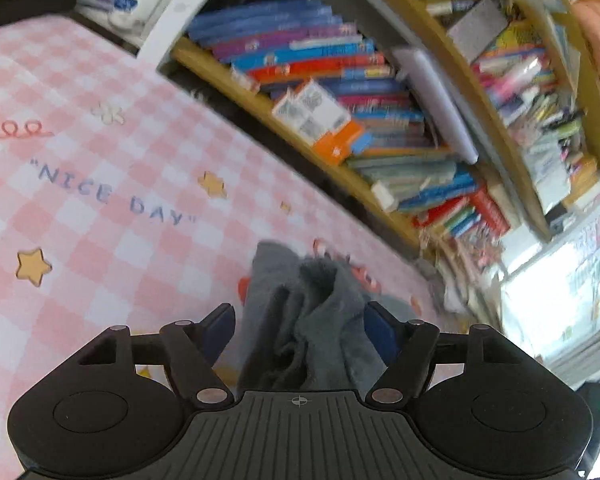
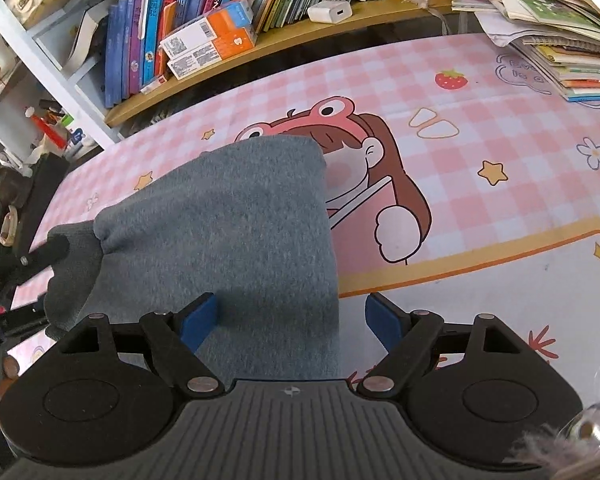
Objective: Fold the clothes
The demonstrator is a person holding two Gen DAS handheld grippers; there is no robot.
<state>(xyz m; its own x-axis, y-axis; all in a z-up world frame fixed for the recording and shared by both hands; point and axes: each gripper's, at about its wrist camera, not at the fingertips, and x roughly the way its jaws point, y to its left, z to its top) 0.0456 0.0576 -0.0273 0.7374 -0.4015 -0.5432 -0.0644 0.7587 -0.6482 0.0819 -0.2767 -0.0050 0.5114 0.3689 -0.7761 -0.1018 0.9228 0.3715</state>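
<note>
A grey knit garment (image 2: 236,216) lies folded on the pink checked tablecloth (image 2: 480,128), with its ribbed cuff (image 2: 70,280) at the left end. My right gripper (image 2: 292,320) hovers open over the garment's near end; its left pad is above the cloth and its right pad above bare tablecloth. In the left wrist view the garment's end (image 1: 312,320) is bunched up between the blue pads of my left gripper (image 1: 304,328), whose jaws stand wide and do not squeeze it. A black finger (image 2: 48,252) of that left gripper shows beside the cuff in the right wrist view.
A wooden bookshelf (image 2: 300,32) packed with books runs behind the table, with orange-and-white boxes (image 2: 208,44) and a white charger (image 2: 330,12) on its ledge. A stack of books and papers (image 2: 572,60) sits on the table's far right corner. A person's fingers (image 2: 4,376) show at the lower left.
</note>
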